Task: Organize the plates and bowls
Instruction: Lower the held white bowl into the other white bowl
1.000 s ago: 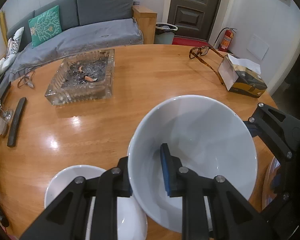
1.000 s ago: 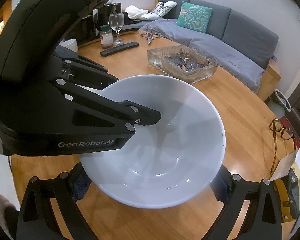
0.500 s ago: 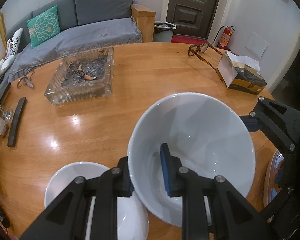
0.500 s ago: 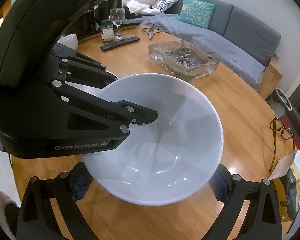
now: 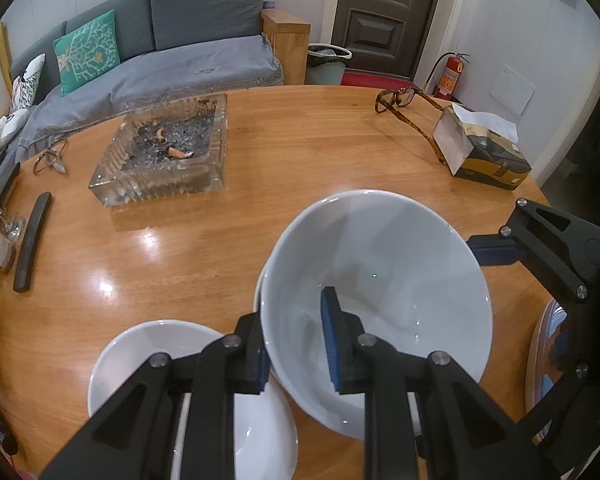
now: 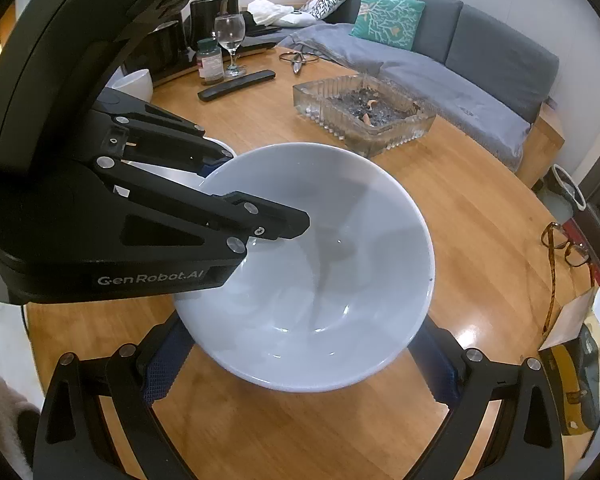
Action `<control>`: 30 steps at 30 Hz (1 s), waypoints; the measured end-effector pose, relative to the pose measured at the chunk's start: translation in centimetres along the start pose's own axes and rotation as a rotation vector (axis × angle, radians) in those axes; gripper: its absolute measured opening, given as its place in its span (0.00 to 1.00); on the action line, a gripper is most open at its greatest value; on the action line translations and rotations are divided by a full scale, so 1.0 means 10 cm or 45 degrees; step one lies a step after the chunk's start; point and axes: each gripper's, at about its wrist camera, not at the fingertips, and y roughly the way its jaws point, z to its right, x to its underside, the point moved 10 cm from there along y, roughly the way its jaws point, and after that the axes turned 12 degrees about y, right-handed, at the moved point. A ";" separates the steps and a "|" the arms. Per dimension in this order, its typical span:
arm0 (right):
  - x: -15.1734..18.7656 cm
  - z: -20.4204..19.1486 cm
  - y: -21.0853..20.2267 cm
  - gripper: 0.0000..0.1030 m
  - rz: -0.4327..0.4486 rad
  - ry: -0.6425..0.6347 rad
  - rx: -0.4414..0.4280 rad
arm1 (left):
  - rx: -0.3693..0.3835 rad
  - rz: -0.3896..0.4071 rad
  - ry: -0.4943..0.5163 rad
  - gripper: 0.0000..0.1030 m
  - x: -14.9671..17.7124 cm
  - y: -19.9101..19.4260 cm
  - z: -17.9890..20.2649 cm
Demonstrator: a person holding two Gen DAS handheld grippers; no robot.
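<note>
The left gripper (image 5: 296, 344) is clenched on the rim of a large white bowl (image 5: 380, 292): one blue-padded finger (image 5: 332, 340) reaches inside the bowl against its inner wall, the other sits outside against the outer wall, so the rim is pinched between them. The bowl is tilted, its opening turned toward the left wrist camera, and it is lifted off the wooden desk (image 5: 260, 216) (the desk's grain shows beneath its lower edge in the right wrist view).

The right gripper (image 6: 300, 364) has its fingers spread wide, one to each side of the same bowl (image 6: 320, 280). Its left blue pad (image 6: 164, 364) sits just beside the bowl's lower wall, and its right pad is near the opposite side; whether either pad touches the bowl cannot be told, and they do not visibly press on it.

Below and to the left of the left fingers, a second white bowl (image 5: 140, 364) rests on the desk, partly covered by the gripper body. Beyond the fingertips and to the left stands a glass ashtray (image 5: 160, 160) holding ash and butts. Farther out to the right lie tortoiseshell glasses (image 5: 400, 100) and a tissue box (image 5: 484, 152). At the far left edge are a dark remote (image 5: 32, 236) and a wine glass (image 6: 230, 36).
</note>
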 end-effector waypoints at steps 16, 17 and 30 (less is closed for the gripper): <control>0.05 0.00 -0.04 0.93 -0.012 0.000 0.017 | 0.002 0.003 -0.011 0.19 0.00 -0.07 -0.03; 0.05 0.00 -0.05 0.93 -0.011 0.000 0.019 | 0.001 0.003 -0.010 0.19 0.01 -0.08 -0.03; 0.06 0.00 -0.08 0.93 -0.002 0.002 0.015 | -0.049 -0.012 0.032 0.18 0.00 -0.12 -0.01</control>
